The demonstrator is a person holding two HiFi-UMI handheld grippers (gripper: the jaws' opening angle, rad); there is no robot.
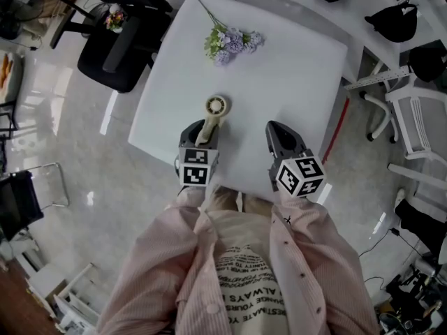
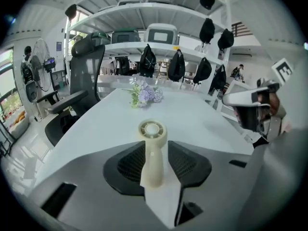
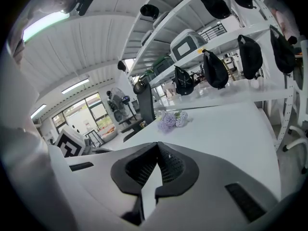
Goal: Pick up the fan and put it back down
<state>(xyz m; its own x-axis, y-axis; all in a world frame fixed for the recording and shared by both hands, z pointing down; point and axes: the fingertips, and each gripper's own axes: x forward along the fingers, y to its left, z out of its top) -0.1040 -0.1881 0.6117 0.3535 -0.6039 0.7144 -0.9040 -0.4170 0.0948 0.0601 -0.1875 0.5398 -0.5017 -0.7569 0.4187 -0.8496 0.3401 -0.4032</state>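
The only writing I could make out was upside down on the person's shirt (image 1: 244,271), where "ALWAYS" and "YOURS" showed among smaller print. The cubes (image 1: 195,166) on the tongs bore only black-and-white square markers. The left tongs (image 2: 154,165) were clamped on the handle of the cream fan (image 2: 153,129). Its round head stuck out past the jaws above the near part of the table (image 1: 293,68), though I could not tell whether it was clear of the top. The right tongs (image 3: 156,150) hung just beside them over the near edge, their jaws together at the tips with nothing between. The table was plain white and smooth, with a bunch of lilac flowers (image 1: 230,42) lying well apart from the fan toward the far side. A black chair (image 1: 119,47) stood at the far left corner on a glossy pale floor (image 1: 84,208) that threw back the ceiling lights. Beyond the table ran white shelves (image 2: 144,13) with black bags (image 2: 147,61) hanging from them.
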